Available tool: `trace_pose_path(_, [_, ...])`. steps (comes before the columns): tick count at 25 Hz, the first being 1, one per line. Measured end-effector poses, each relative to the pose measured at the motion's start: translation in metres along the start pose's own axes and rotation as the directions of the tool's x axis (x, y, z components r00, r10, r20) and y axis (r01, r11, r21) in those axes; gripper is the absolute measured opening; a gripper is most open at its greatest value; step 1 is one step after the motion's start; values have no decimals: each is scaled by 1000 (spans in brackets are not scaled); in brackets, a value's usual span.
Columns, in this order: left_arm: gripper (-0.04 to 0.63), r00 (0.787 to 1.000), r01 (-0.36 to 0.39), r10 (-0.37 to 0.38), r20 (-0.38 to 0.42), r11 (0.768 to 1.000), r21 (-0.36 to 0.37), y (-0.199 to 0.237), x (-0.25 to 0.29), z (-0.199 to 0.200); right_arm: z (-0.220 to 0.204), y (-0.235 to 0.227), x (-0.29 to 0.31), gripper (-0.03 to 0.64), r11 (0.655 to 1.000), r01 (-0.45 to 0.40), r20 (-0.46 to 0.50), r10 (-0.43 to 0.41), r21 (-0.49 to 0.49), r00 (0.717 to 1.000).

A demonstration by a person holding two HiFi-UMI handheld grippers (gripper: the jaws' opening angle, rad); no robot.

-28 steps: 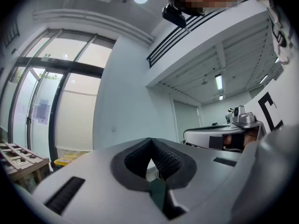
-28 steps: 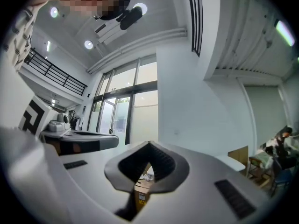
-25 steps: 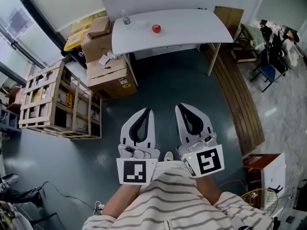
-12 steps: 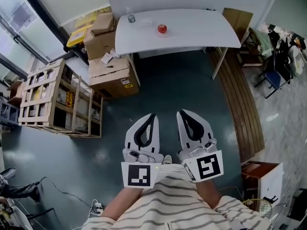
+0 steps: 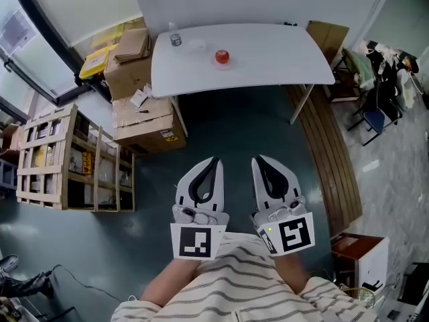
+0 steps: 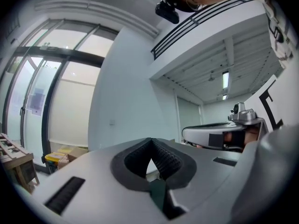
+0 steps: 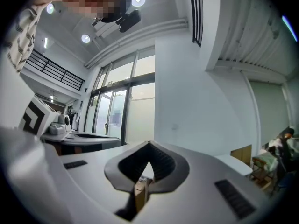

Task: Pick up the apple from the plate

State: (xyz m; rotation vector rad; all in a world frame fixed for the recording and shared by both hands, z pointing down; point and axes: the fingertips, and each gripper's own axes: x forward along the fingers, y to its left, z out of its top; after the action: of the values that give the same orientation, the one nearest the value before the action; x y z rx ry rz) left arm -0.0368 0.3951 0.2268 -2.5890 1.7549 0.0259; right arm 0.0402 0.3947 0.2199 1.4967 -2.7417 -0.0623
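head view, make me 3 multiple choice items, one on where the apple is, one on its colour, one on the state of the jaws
1. Where is the apple?
A on the white table
B on the floor
C in a gripper

2. What colour is the apple?
A green
B red
C yellow

3. How do the jaws of the left gripper and right gripper stand?
A both wide apart
B one apart, one together
C both together, empty

Answers:
1 A, it sits on the tabletop, well ahead of both grippers.
2 B, it shows red against the white top.
3 C, each gripper view shows the tips meeting with nothing held between them.
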Motion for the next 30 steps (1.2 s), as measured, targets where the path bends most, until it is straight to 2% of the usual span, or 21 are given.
trace_pose_path(4, [3,999,34,-34,-4,999,-12,27,42,0,2,-16,43,11,999,23,-9,-22,35,1000])
trace_pose_path(15, [3,993,122,-122,-10,993,6,94,130,-6,-7,-40,146,11,995,90,-55,-87,41,995])
trace_pose_path(20, [3,991,133,-134,-27,991,-30,108,154,-20,-15,-46,174,11,992,92,-86,-85,82,993])
trace_pose_path(24, [3,991,125,-127,-46,991,-44,112,178,-29,-23,-61,194,11,993,78,-91,-70,90,993])
trace_pose_path(30, [3,997,65,-66,-39,998,-27,122,233,-34,-31,-108,233,11,995,39,-64,-34,93,997])
